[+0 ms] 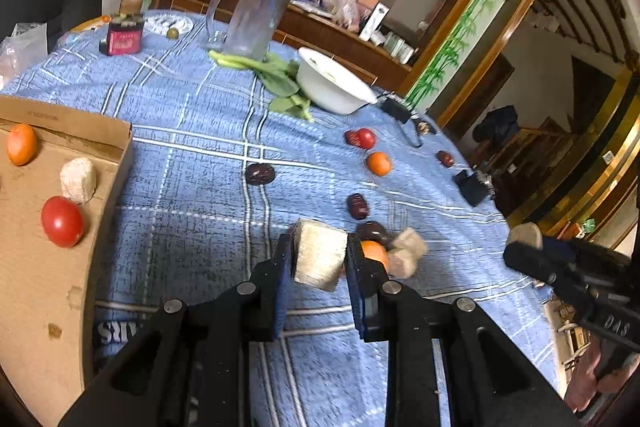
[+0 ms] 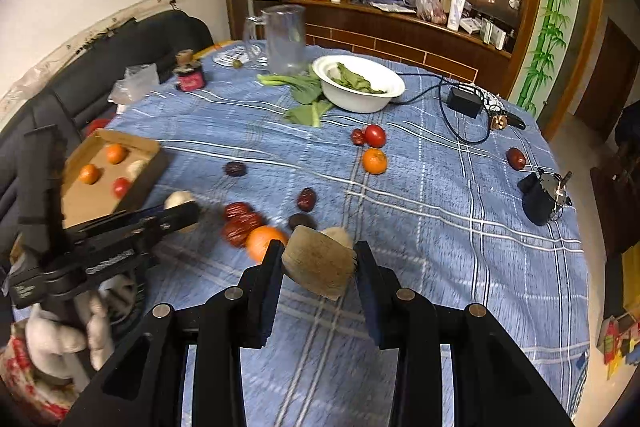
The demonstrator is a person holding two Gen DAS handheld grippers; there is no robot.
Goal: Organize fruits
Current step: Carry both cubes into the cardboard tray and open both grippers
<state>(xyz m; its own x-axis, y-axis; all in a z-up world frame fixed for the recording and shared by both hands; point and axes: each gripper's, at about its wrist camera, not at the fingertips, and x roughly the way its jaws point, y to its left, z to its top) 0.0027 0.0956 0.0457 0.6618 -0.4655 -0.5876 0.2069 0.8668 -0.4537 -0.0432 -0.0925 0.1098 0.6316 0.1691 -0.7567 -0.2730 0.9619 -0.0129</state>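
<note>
Pale fibrous chunk (image 1: 320, 259), cut like a short cylinder, clamped between the pads of my left hand-held gripper (image 1: 318, 261) and lifted above the surface (image 1: 192, 155); it looks light, dry and rough, so unlikely to slip, though I judge the crumbly skin could shed under a hard squeeze; the pads bear on its curved sides, the sensible place to hold; its long axis runs roughly upright, one flat cut end tilted up and away from me; my right hand-held gripper (image 2: 318, 263) grips a second, browner chunk (image 2: 320, 267) the same way, its flat face turned toward the left finger; just beyond lie an orange (image 2: 264, 241), red dates (image 2: 240, 225) and another pale chunk (image 1: 406, 253); the cardboard box (image 1: 48, 267), left of me, already contains oranges, a tomato (image 1: 62, 221) and one pale chunk; farther off, a white bowl (image 2: 360, 95) of greens
</note>
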